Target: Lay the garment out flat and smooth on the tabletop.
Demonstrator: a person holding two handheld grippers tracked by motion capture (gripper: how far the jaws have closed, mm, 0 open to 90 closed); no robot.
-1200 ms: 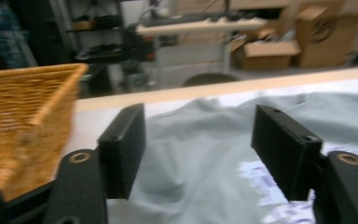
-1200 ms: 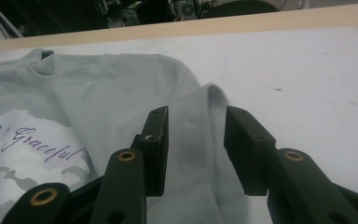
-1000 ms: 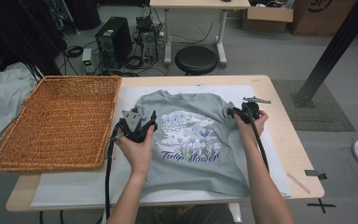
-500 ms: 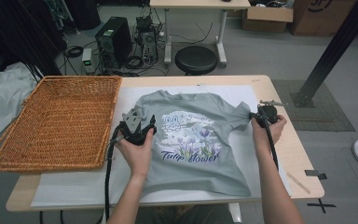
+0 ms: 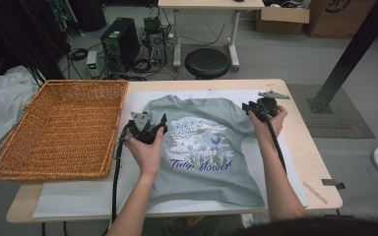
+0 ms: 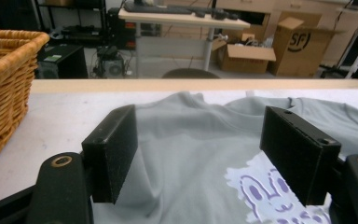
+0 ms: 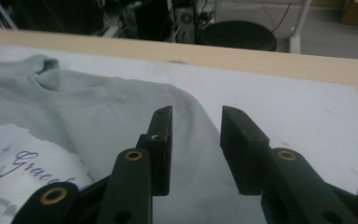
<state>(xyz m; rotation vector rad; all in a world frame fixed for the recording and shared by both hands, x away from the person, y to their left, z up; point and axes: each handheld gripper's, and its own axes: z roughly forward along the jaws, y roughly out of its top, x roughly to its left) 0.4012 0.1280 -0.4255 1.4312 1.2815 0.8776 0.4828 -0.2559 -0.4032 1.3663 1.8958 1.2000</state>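
high view: my left gripper (image 5: 150, 129) rests over the left chest of the grey-green short-sleeved cotton t-shirt (image 5: 206, 162), which lies flat, front up, on a white sheet (image 5: 78, 204) covering the pale wooden table (image 5: 305, 142). its jaws stand apart, pointing away from me toward the collar, with nothing pinched. the printed rabbit and purple "tulip flower" lettering lie just right of this gripper. a large rectangular woven wicker basket (image 5: 59, 128) sits well to its left, on the table's left end. my right gripper (image 5: 258, 109) hangs at the shirt's right sleeve, near the shoulder; its jaws have just been opening, and i see no cloth between them.

left gripper view: the two black jaws of the left gripper (image 6: 205, 154) are spread wide, low over the t-shirt (image 6: 191, 140). the fabric passes below and ahead of them, the collar straight ahead, a corner of the white print under the right jaw. the pads press on nothing. the basket (image 6: 4, 84) rises at the far left.

right gripper view: the jaws of the right gripper (image 7: 196, 140) stand a narrow gap apart, held above the t-shirt (image 7: 98, 116); the sleeve edge runs beneath them, the bare white sheet (image 7: 284, 112) lies to their right, the collar ahead and left. nothing is clamped.
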